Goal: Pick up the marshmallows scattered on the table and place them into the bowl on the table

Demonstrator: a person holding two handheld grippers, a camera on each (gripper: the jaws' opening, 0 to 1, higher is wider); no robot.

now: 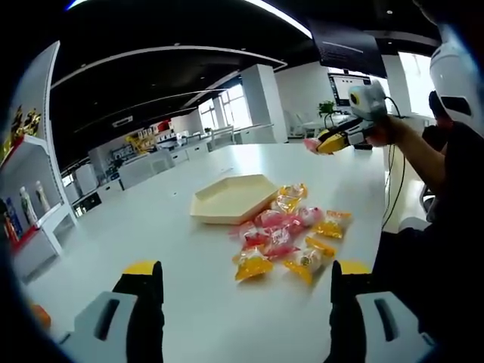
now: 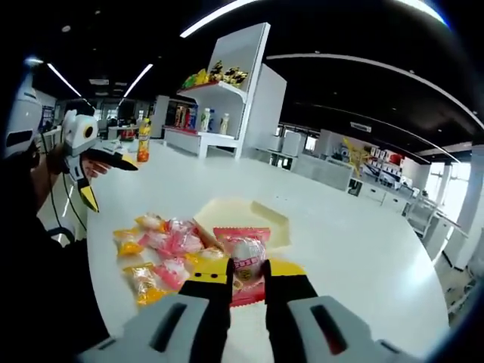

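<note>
Marshmallows point(image 1: 287, 238) in pink and yellow wrappers lie in a loose heap on the white table point(image 1: 151, 219), just beside the bowl point(image 1: 231, 198). In the left gripper view the heap runs along a slanted line, from a yellow packet beside the bowl's corner down toward the table's near edge, with a few outliers on its right side.

Largest first: the table stretches wide and bare on the bowl's far side and to its left, giving plenty of open room; its right edge lies close to the heap. The bowl is a shallow, cream, hexagonal tray, flat on the table and open upward, with one corner pointing toward the heap.

The left gripper point(image 1: 246, 283) hovers low over the table's near part, jaws wide apart with nothing between them.

The right gripper point(image 2: 247, 281) is raised above the table, jaws clamped on a pink packet point(image 2: 243, 257) that stands upright, long axis roughly along the jaws, top edge toward the bowl in the right gripper view.
</note>
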